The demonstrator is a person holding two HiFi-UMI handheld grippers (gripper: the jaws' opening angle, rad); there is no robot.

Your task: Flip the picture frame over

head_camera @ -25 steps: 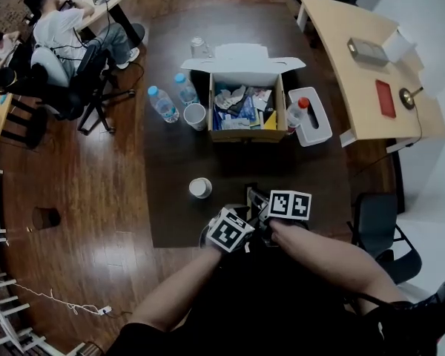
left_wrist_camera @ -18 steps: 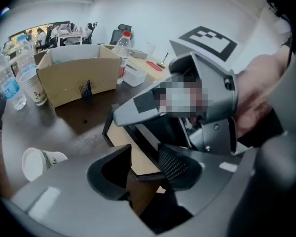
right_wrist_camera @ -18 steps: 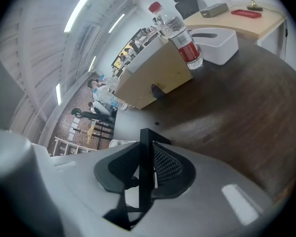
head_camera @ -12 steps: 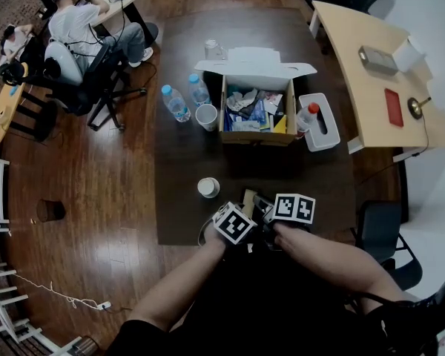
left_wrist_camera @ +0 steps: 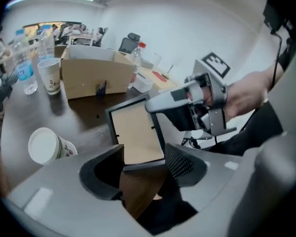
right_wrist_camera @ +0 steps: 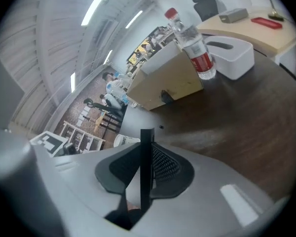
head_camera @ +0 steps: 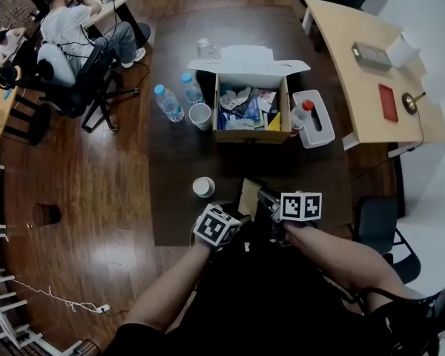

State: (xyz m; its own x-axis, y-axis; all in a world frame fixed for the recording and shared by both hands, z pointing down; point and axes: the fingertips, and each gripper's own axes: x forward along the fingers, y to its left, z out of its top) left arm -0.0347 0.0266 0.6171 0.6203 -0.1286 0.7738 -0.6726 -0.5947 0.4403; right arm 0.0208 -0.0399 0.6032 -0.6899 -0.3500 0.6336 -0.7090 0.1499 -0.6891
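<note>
Plainly, the left gripper (left_wrist_camera: 144, 168) is released, its jaws wide apart at the lower rim of the picture frame (left_wrist_camera: 135, 132); the right gripper (right_wrist_camera: 146, 168) is closing on its side edge, holding it tilted at the dark table's (head_camera: 179, 170) near edge; black border, tan backboard showing; probably light, stiff, perhaps glazed, so pinch the border.

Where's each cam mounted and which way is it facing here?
Head view: on the person's head, looking steeply down at the table; left arm, right arm, left tool and right tool show.
Left gripper view: on the left tool, looking along its open jaws at the frame; the right hand shows.
Right gripper view: on the right tool, looking along its jaws, closing on the frame's edge, toward the box and bottle; no body part clear.
Shared: frame and box appear in all three.
</note>
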